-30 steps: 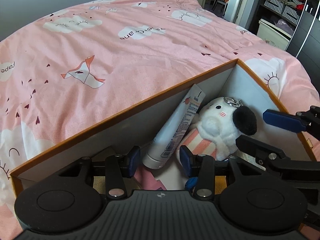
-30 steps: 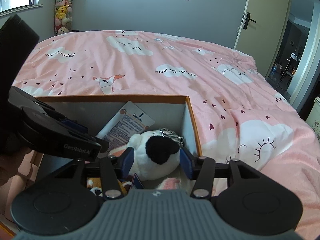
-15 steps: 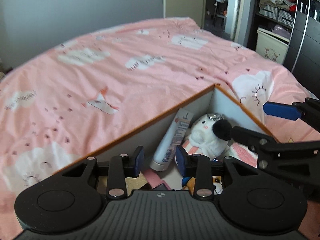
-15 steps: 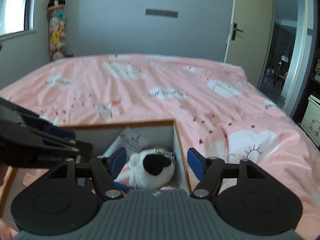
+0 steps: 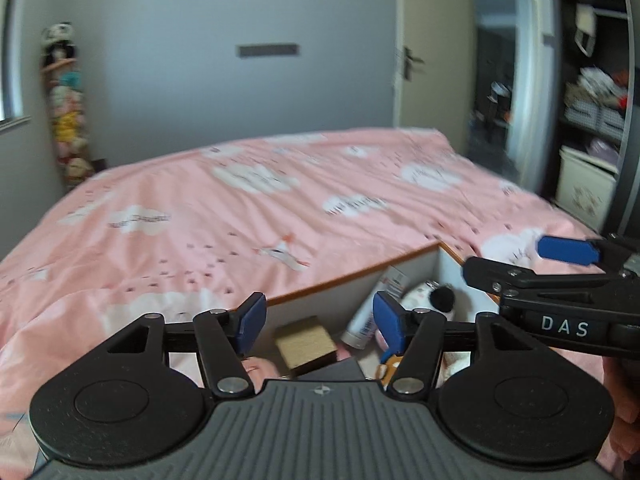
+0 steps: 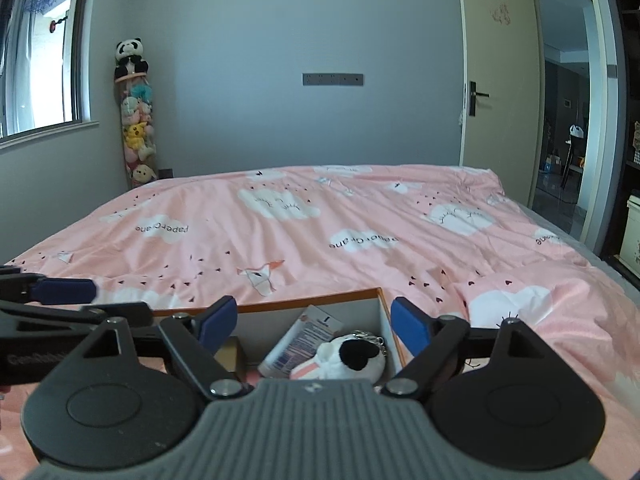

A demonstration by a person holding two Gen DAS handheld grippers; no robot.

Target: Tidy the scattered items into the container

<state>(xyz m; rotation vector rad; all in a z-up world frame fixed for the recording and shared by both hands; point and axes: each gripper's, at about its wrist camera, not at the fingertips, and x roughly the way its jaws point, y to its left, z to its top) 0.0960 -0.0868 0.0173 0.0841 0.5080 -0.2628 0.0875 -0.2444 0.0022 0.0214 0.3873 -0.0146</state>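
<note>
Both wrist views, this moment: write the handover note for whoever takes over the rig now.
Left gripper: open, empty, jaws just opened wider.
Right gripper: open, empty, jaws just opened wider.
Box sits on the pink bed. Inside: tube, plush toy, tan block, a few smaller items I cannot identify.
Done: those items are in.
Left: no loose items visible on the bed; check outside these views.

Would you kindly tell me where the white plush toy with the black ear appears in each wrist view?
Left wrist view: the plush toy lies low right of centre, in the box's far corner, just beyond the left gripper's right fingertip.
Right wrist view: the plush toy lies bottom centre, between the open fingers, against the box's right wall.
Shared landmark: the white tube leaning beside it.
</note>
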